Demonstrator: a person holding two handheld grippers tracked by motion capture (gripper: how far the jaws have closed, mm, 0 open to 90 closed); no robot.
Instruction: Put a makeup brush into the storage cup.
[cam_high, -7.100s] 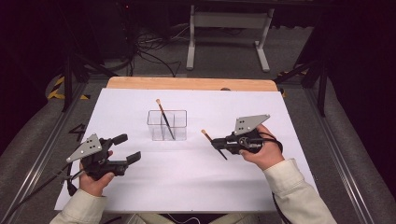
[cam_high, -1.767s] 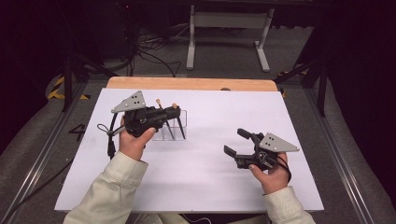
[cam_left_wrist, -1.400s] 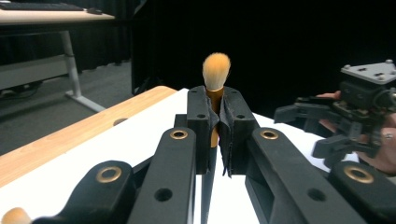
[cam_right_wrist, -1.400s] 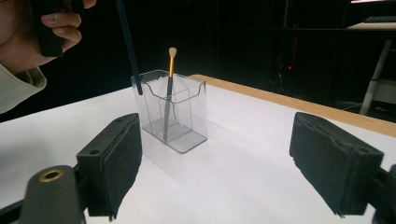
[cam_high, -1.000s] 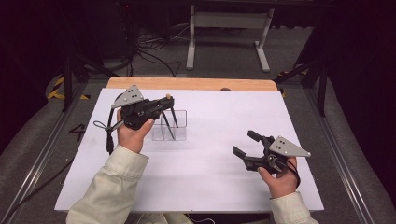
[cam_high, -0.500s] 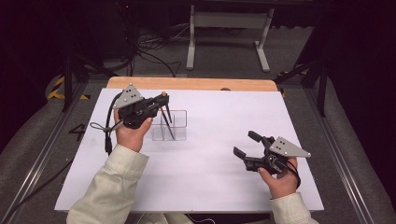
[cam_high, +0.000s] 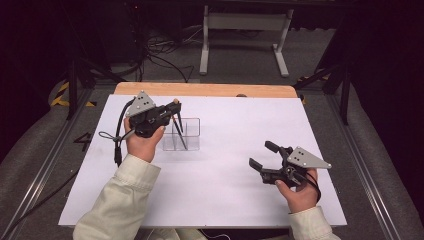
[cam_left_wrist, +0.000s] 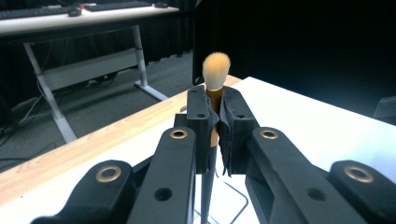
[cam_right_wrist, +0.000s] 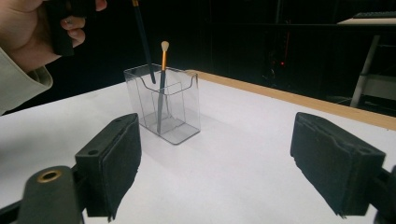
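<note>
Left gripper (cam_high: 170, 111) held above the far-left part of the white surface (cam_high: 225, 190), beside and over the clear holder (cam_high: 181, 134). Its jaws are clamped tight on a brush (cam_left_wrist: 215, 88): in the left gripper view the orange ferrule sits pinched between the two black pads, pale bristle tuft standing just past the jaw tips, dark handle running down below them.

In the right gripper view that dark handle (cam_right_wrist: 143, 39) slants down from the hand to the holder's rim; its lower tip looks to be at or just inside the top edge, though the clear wall makes this hard to judge.

A second brush (cam_right_wrist: 161, 84) stands in the holder (cam_right_wrist: 164, 105), leaning a little, bristles up, gold ferrule above the rim.

Right gripper (cam_high: 264, 156) sits low over the near-right of the surface, well apart from the holder. Jaws spread wide, nothing between them; the pads frame bare white surface (cam_right_wrist: 243, 158).

Wooden strip (cam_high: 205, 89) runs along the far edge of the surface.
</note>
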